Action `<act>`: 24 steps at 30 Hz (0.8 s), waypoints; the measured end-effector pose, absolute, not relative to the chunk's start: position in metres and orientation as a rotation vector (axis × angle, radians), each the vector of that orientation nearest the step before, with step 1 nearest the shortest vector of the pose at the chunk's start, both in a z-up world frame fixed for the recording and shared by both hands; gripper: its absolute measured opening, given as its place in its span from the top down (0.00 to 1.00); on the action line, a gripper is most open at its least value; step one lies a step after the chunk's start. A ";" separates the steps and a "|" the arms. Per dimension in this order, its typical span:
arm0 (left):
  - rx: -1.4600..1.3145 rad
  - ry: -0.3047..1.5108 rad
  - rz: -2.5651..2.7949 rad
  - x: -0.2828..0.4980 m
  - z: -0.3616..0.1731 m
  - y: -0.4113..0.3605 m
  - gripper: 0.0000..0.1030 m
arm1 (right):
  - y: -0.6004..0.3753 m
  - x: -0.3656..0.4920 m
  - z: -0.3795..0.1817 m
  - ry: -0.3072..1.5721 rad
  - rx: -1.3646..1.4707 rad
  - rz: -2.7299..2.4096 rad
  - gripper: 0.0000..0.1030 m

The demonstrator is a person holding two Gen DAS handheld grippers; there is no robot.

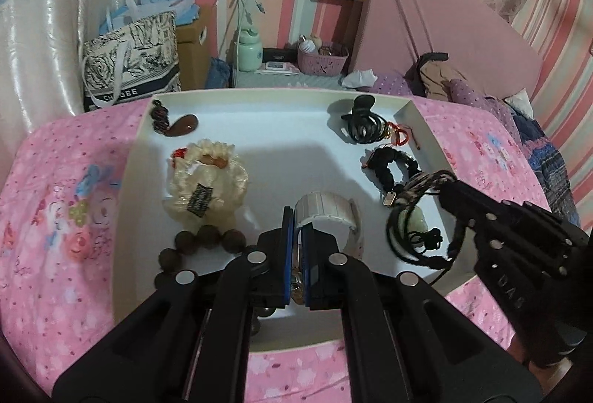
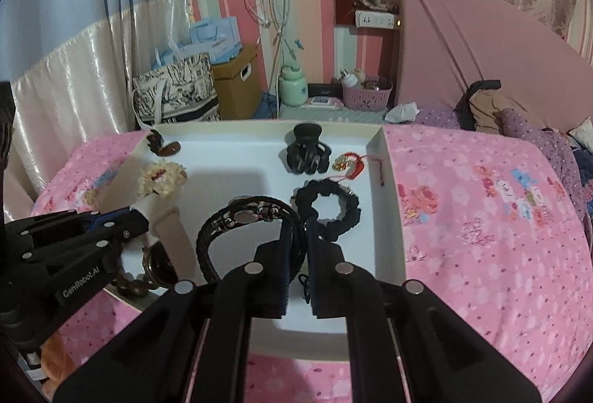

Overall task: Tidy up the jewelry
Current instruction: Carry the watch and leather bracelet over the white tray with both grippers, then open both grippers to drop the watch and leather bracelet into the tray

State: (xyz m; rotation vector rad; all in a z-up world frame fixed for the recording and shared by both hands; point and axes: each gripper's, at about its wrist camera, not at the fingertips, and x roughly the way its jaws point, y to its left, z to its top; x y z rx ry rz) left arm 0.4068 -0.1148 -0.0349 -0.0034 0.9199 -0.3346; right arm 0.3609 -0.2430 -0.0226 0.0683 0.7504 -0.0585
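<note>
Left gripper point(image 1: 295, 217) clamps white watch band point(image 1: 326, 214); right gripper point(image 2: 307, 223) clamps braided bracelet point(image 2: 244, 217).

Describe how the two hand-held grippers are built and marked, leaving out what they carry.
Both are matte black plastic. The left hand-held gripper has blue-edged pads on its fingers, linkage bars joined by round silver pins, and white "GenRobot.AI" lettering on its side. The right hand-held gripper has the same black bars and silver pins, darker pads, and raised "DAS" lettering. No cables or sleeves show.
</note>
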 end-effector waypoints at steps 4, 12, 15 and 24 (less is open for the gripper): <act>0.009 0.920 -0.315 0.414 -0.046 -0.115 0.98 | -0.240 0.368 -0.038 0.786 0.061 -0.051 0.93; 0.027 0.921 -0.277 0.418 -0.056 -0.108 0.98 | -0.235 0.378 -0.054 0.823 0.045 -0.050 0.93; 0.035 0.931 -0.274 0.420 -0.061 -0.107 0.98 | -0.235 0.381 -0.059 0.836 0.042 -0.050 0.93; 0.047 0.925 -0.267 0.422 -0.063 -0.107 0.98 | -0.232 0.389 -0.067 0.848 0.027 -0.044 0.93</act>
